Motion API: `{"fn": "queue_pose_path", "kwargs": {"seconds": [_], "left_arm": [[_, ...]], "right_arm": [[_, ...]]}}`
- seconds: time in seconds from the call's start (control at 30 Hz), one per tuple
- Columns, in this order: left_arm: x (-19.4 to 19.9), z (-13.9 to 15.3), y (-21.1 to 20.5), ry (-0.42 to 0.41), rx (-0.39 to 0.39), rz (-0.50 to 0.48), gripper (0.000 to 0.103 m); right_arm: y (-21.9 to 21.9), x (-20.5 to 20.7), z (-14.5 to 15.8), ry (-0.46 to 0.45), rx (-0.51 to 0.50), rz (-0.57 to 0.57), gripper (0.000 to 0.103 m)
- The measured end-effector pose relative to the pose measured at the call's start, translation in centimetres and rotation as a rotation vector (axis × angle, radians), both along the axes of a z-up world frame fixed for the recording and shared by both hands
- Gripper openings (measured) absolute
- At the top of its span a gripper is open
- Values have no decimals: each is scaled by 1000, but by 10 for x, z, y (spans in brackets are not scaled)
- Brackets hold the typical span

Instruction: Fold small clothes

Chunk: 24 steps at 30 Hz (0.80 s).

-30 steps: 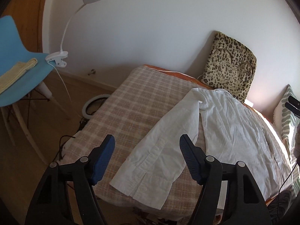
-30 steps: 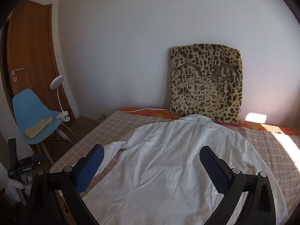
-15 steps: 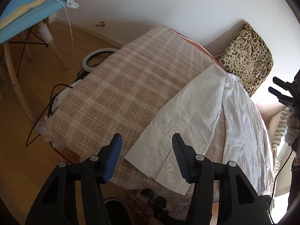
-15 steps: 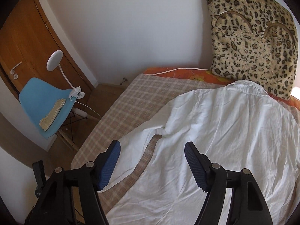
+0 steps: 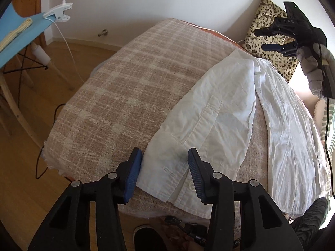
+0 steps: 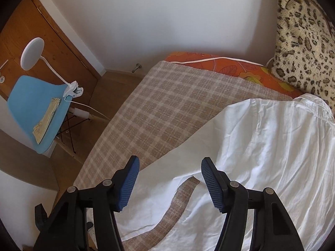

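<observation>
Setting: a bed covered by a beige checked blanket (image 5: 125, 96), seen through two fisheye cameras that look along each tool's fingers.
Shirt: a white long-sleeved shirt (image 6: 272, 156) lies spread flat on the blanket, collar toward the wall, one sleeve stretched out to the side.
Sleeve cuff: the cuff (image 5: 167, 173) rests near the blanket's front edge, button placket facing up.
Left gripper: the left gripper (image 5: 165, 167) has its blue pads spread apart on either side of the cuff, one pad just past the sleeve's outer edge, the other over the fabric. Whether the pads touch the cloth is hard to tell from this angle.
Right gripper: the right gripper (image 6: 170, 174) is spread wide and hangs over the spot where the sleeve meets the shirt's body, gripping nothing. It also shows from the left camera, raised over the shirt's shoulder.
Cushion: a leopard-print cushion (image 6: 303, 41) leans on the white wall, just beyond the collar.
Under the blanket: an orange flowered sheet (image 6: 230, 69) shows at the head end.
Beside the bed: a blue chair (image 6: 35, 108) carries a folded yellow cloth (image 6: 46, 123) and a clip-on white lamp (image 6: 32, 54).
Floor: wooden boards (image 5: 25, 146).
</observation>
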<state>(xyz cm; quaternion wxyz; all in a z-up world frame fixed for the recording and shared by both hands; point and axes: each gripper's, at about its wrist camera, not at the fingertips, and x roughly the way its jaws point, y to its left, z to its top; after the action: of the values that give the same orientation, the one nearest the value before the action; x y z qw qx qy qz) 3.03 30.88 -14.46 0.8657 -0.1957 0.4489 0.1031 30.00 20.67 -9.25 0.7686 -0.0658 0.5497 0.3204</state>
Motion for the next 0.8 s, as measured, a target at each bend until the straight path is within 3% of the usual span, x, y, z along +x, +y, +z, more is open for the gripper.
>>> {"fn": "queue_pose_path", "kwargs": {"seconds": [0.03,0.1,0.23,0.33,0.47,0.57,0.67,0.73,0.8], "left_arm": [[1,0,-1,0,4,-5,15],[1,-1,1,-21,-27,-19,5],[-4,10,-2,-83,-46,-35,4],[-10,24,-6,-161,-103,-42,4],[-16,38,-18,-232,-113,-93,4],[-18,47,-23,-281,-151,-135,3],[-21,60,-35,-353,-175,-197,3],[-25,70,-45,-403,-173,-241,3],[-28,77,-56,-440,-162,-290,3]], "right_arm": [[7,4,-8,14,-13,-1,62],[22,12,-25,38,-55,-4,62],[48,31,-59,79,-126,-31,62],[58,41,-77,78,-174,-66,62],[69,49,-98,72,-277,-74,60],[78,49,-99,31,-345,-48,52],[81,47,-99,-6,-395,-34,37],[78,46,-98,-27,-385,-27,14],[71,48,-96,-35,-360,-23,1]]}}
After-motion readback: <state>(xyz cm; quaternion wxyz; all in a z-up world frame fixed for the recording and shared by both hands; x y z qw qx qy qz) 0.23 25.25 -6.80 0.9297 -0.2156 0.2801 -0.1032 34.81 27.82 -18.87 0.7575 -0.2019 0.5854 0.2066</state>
